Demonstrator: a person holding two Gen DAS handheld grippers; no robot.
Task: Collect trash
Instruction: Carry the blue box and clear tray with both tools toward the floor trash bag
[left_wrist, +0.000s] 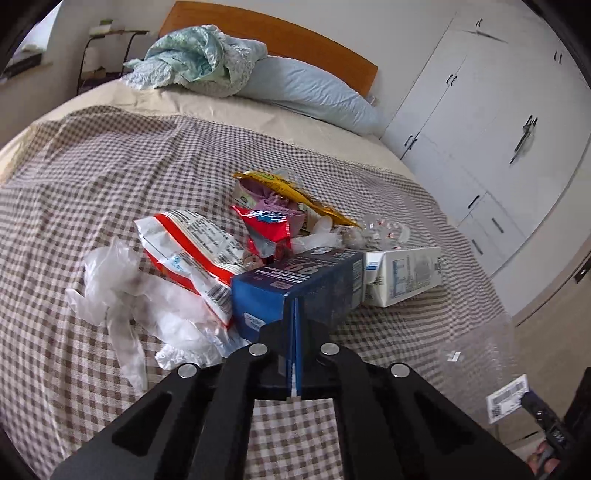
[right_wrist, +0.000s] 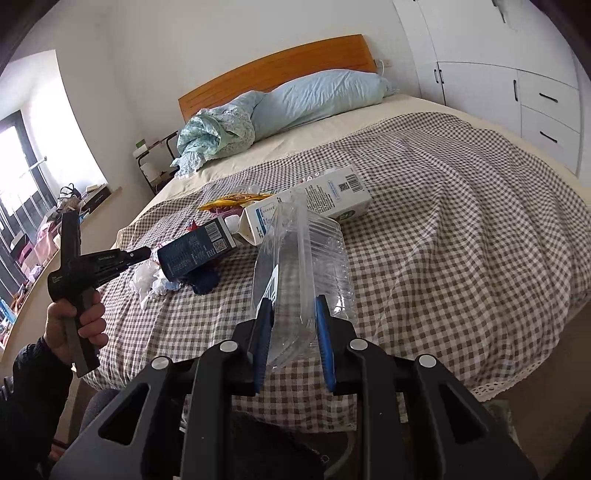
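Note:
Trash lies in a heap on the checked bedspread (left_wrist: 110, 166). My left gripper (left_wrist: 294, 317) is shut on the near end of a dark blue carton (left_wrist: 314, 277), its pads almost together. From the right wrist view, that gripper (right_wrist: 146, 253) meets the carton (right_wrist: 192, 251) at the bed's left side, held by a hand (right_wrist: 74, 325). My right gripper (right_wrist: 293, 325) is shut on a clear plastic clamshell box (right_wrist: 310, 251), held off the bed. A white carton (left_wrist: 402, 275), a red-and-white snack bag (left_wrist: 188, 251), a red wrapper (left_wrist: 266, 225), a yellow wrapper (left_wrist: 295, 192) and crumpled clear film (left_wrist: 118, 291) lie around the blue carton.
A blue pillow (right_wrist: 325, 96) and a bunched blanket (right_wrist: 210, 136) lie by the wooden headboard (right_wrist: 280, 70). White wardrobe doors (left_wrist: 480, 129) stand past the bed's right side. A window sill with clutter (right_wrist: 37, 243) runs along the left wall.

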